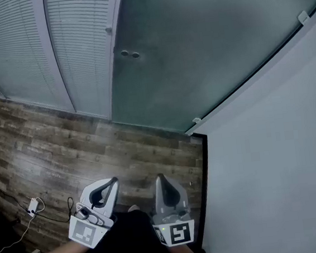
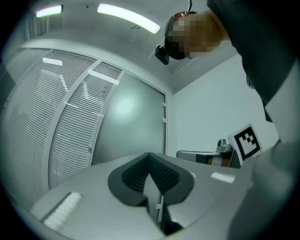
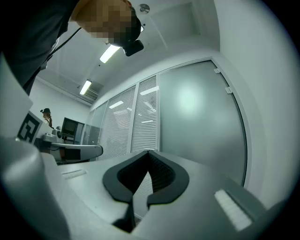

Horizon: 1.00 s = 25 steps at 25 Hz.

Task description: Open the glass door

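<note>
The frosted glass door (image 1: pixel 205 45) stands shut ahead of me, with two small round fittings (image 1: pixel 130 54) near its left edge. It also fills the middle of the left gripper view, glass door (image 2: pixel 131 122), and the right side of the right gripper view, glass door (image 3: pixel 201 117). My left gripper (image 1: pixel 114 181) and right gripper (image 1: pixel 159 177) hang side by side low over the wooden floor, well short of the door. Both are shut with nothing between the jaws: left gripper (image 2: pixel 150 155), right gripper (image 3: pixel 149 152).
Glass panels with blinds (image 1: pixel 77 47) adjoin the door on the left. A white wall (image 1: pixel 274 167) runs along the right, with a metal bracket (image 1: pixel 197 122) at the door's bottom corner. A white plug and cables (image 1: pixel 33 206) lie on the floor (image 1: pixel 93 147) at the left.
</note>
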Available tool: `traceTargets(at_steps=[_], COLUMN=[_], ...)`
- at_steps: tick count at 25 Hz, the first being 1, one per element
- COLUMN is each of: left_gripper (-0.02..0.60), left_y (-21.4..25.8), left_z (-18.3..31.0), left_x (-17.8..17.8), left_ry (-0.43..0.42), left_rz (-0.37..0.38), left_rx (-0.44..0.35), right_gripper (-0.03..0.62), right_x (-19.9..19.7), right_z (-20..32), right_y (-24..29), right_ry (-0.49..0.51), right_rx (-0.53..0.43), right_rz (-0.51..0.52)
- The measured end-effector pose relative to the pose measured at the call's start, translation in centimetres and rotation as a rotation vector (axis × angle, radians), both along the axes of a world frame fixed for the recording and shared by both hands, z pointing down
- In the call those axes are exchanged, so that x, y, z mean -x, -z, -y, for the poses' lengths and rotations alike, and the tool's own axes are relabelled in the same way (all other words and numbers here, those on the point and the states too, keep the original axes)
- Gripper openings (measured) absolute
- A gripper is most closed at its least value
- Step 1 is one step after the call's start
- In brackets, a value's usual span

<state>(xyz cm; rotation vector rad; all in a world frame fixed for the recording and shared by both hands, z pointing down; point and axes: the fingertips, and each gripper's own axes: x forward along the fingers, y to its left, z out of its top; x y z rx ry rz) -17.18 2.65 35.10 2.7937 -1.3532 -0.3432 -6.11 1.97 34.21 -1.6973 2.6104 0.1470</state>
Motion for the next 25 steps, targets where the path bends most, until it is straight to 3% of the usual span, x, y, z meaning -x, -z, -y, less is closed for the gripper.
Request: traceTargets(at_steps=[11, 25], left_gripper=[0.000, 0.000], left_y=[0.3, -1.5], left_z=[0.6, -1.8], left_x=[0.0, -4.5], left_ry=[0.104, 0.130], left_rz=[-0.002, 0.045], left_rx=[-0.023, 0.004], right_gripper=[0.002, 0.000], right_x=[-1.2, -5.7], right_z=[-0.7, -2.7], right_y=[0.4, -2.0], right_ry=[0.056, 0.074], right_rx=[-0.022, 0.033], right_rz=[0.031, 0.061])
